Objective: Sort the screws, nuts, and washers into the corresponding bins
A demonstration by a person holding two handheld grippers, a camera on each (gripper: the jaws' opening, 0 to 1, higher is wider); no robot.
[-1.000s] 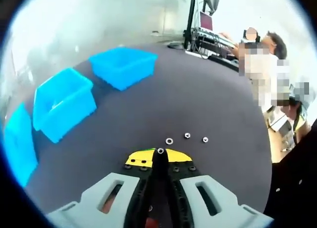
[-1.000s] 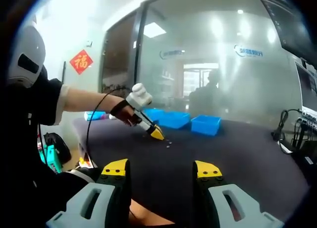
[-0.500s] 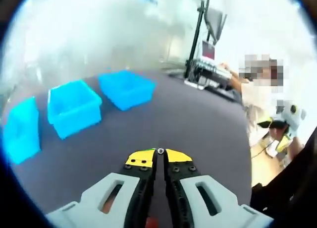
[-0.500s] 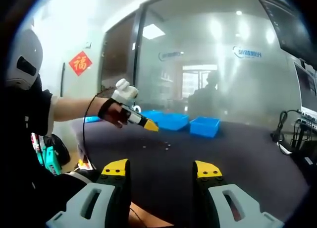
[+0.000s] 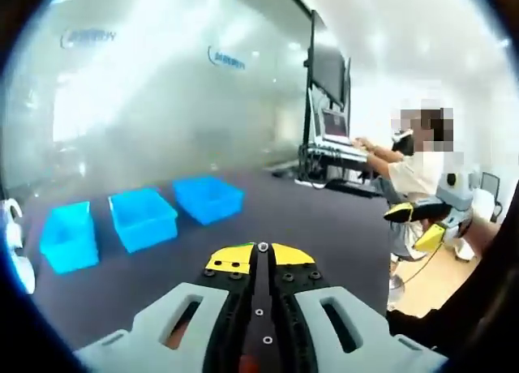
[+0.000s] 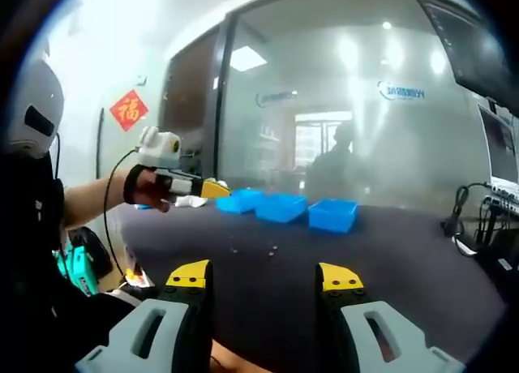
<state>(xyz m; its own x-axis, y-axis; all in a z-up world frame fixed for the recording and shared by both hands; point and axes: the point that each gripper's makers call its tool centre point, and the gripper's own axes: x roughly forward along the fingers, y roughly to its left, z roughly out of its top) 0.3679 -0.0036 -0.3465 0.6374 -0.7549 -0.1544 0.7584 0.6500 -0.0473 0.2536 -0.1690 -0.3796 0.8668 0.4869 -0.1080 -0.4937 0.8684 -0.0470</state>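
My left gripper (image 5: 261, 251) is shut, with a small silver nut (image 5: 262, 246) pinched at its yellow tips, held in the air above the dark table (image 5: 308, 227). Three blue bins (image 5: 67, 237) (image 5: 143, 217) (image 5: 208, 198) stand in a row ahead and to the left. In the right gripper view the left gripper (image 6: 212, 189) hovers in a hand, just left of the same bins (image 6: 281, 207). A few small loose parts (image 6: 274, 246) lie on the table in front of the bins. My right gripper (image 6: 263, 277) stands open, nothing between its jaws; it also shows as the right gripper (image 5: 415, 225).
A desk with monitors and cables (image 5: 328, 146) stands at the table's far end, and a person (image 5: 413, 174) sits there. A glass wall (image 6: 340, 130) runs behind the bins. A cable (image 6: 464, 203) lies at the table's right.
The left gripper has risen off the table with the nut and swung left toward the bin row. The loose parts have dropped out of its view. The right gripper has held still.
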